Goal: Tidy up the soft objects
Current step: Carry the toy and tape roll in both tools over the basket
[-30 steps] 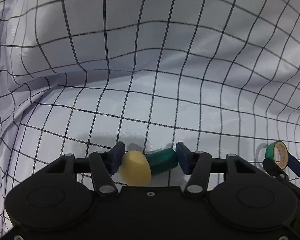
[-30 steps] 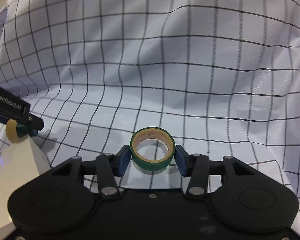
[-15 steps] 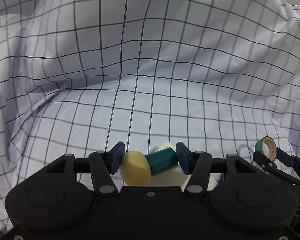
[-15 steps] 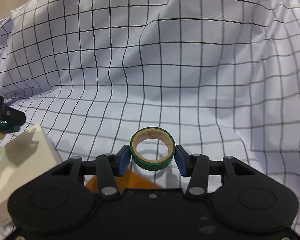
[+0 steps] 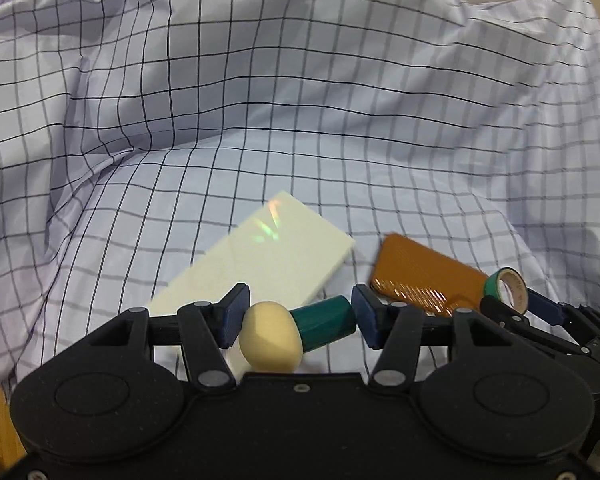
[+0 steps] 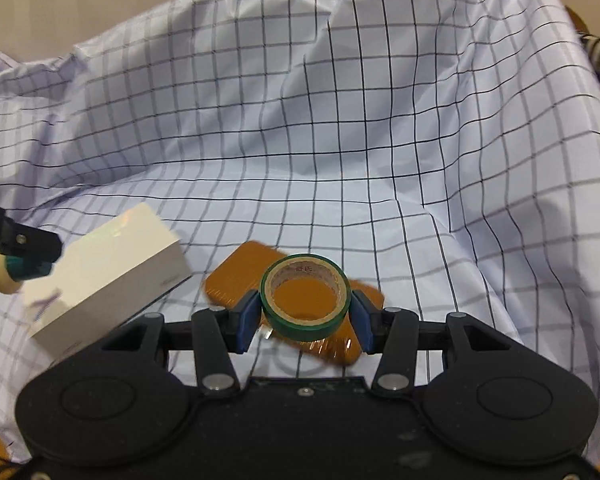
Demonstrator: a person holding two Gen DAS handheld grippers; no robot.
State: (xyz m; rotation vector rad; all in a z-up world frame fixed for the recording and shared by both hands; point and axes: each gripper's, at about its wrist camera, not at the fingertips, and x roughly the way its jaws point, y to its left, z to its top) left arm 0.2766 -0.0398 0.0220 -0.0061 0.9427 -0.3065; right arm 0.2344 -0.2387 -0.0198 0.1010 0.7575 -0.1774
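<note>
Your left gripper (image 5: 296, 322) is clamped end to end on a small mushroom-shaped piece with a cream rounded cap and teal cylindrical stem (image 5: 296, 332), lying crosswise between the blue pads. Your right gripper (image 6: 304, 314) is clamped on a green roll of tape with a tan cardboard core (image 6: 304, 297); small red print on the core is too small to read. Under them lie a white rectangular box (image 6: 104, 272) on the left and a flat orange ribbed pad (image 5: 424, 280) just right of it, on a rumpled white cloth with a black grid (image 6: 340, 120). The cloth rises in folds on the far side and at both sides.
</note>
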